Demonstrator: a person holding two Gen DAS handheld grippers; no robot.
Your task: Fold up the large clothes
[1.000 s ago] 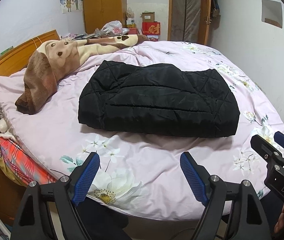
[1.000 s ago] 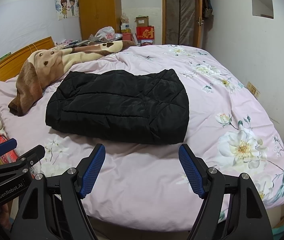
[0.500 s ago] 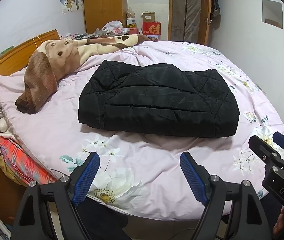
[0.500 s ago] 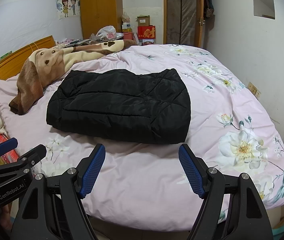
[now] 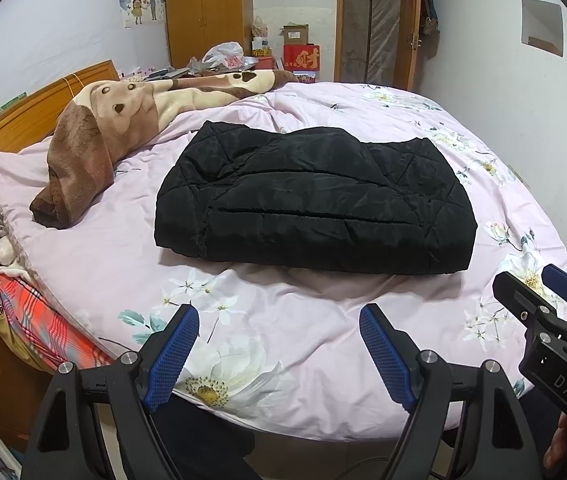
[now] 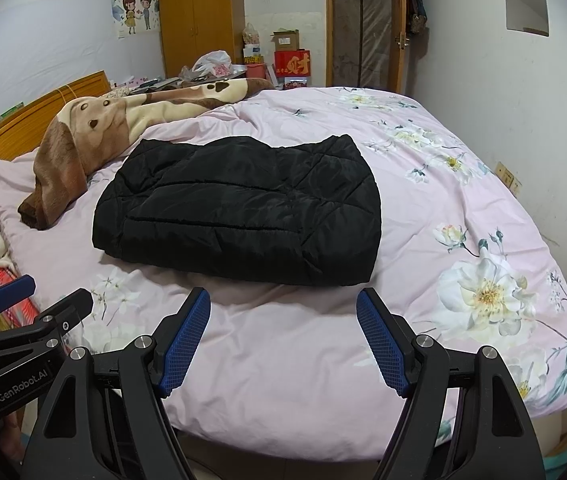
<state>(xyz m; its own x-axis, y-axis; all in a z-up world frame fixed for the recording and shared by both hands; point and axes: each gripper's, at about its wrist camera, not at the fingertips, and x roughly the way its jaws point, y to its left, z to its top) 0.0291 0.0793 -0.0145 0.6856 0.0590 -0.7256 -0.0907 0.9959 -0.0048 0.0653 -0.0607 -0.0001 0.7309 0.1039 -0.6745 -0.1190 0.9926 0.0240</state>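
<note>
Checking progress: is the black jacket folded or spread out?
Folded: the black jacket lies as a compact, layered rectangle on the bed, no sleeves showing.

We hold the left gripper (image 5: 279, 344) and right gripper (image 6: 283, 328) side by side at the near edge of the bed (image 5: 323, 344), angled downward, fingers spread wide, gripping nothing.

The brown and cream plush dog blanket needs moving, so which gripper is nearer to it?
Left. The left gripper hangs over the bed's near edge on the blanket's side; the right gripper sits farther along, toward the wall.
</note>
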